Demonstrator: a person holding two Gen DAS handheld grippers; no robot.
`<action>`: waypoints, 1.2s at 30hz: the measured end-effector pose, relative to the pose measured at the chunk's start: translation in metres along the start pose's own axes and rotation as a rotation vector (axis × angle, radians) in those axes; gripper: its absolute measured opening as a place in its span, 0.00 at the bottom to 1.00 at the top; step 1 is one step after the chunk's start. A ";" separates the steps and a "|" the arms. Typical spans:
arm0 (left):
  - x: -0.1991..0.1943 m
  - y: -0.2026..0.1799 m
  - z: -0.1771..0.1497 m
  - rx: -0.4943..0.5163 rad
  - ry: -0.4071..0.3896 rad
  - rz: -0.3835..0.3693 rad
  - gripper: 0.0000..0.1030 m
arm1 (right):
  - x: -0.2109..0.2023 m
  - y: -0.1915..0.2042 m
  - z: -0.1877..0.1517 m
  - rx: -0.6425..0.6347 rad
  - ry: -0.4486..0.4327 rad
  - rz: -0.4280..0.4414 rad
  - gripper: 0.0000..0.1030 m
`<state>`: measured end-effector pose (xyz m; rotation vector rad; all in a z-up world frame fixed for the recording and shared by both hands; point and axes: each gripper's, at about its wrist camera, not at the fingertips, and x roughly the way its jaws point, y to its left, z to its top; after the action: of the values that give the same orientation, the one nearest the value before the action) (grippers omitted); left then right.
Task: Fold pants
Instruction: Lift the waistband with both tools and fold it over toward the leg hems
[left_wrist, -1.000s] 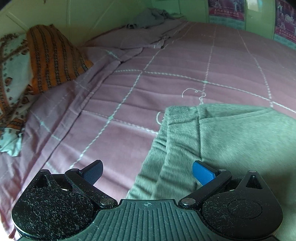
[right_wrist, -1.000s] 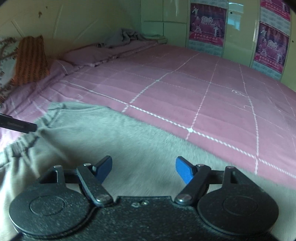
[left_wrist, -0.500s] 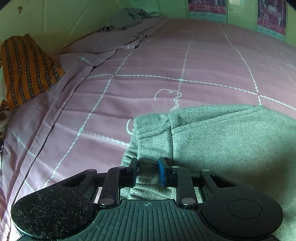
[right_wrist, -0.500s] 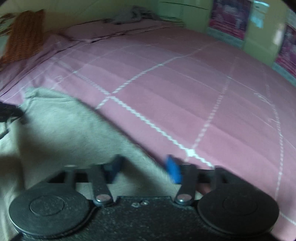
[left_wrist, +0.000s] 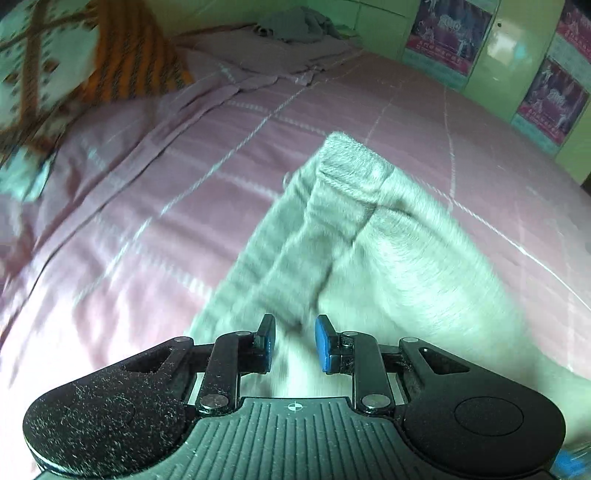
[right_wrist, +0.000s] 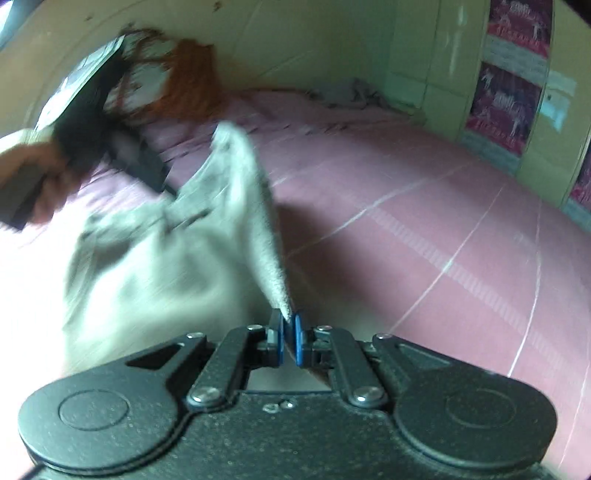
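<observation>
Above the pink checked bedsheet (left_wrist: 155, 236) the grey pants (left_wrist: 406, 258) hang lifted at their near edge, while the rest of the cloth trails down toward the mattress. A second ago they lay flat with both grippers spread wide over them; half a second ago the jaws were closing on the fabric; now the cloth has risen and both views smear with motion. That suggests the lift that begins a fold is under way.

At the left gripper (left_wrist: 293, 341), the blue pads (left_wrist: 325, 347) stand a modest gap apart with a thick bunch of cloth running between them, so they appear clamped on the pants near the ribbed waistband (left_wrist: 351, 166). The right gripper (right_wrist: 288, 339) is almost fully closed, pinching a thin edge of the pants (right_wrist: 266, 236) that rises from its jaws. In the right view the left gripper (right_wrist: 147, 170) appears as a dark blur at the cloth's far corner.

Further out lie an orange striped pillow (left_wrist: 129, 59), a crumpled grey garment (left_wrist: 295, 27) at the head of the bed, and posters (left_wrist: 454, 33) on green cupboard doors.
</observation>
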<state>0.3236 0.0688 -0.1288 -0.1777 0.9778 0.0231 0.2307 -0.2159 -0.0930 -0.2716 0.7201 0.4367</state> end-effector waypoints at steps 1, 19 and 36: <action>-0.009 0.006 -0.011 -0.012 0.010 -0.008 0.31 | -0.001 0.014 -0.013 0.011 0.022 0.010 0.05; 0.019 0.026 -0.080 -0.416 0.176 -0.228 0.50 | -0.014 -0.012 -0.093 0.710 0.110 -0.001 0.31; -0.025 0.037 -0.059 -0.372 0.009 -0.224 0.09 | -0.020 -0.048 -0.103 1.086 -0.107 -0.062 0.07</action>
<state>0.2580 0.0969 -0.1454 -0.6290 0.9518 -0.0017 0.1811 -0.3030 -0.1494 0.7442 0.7484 -0.0406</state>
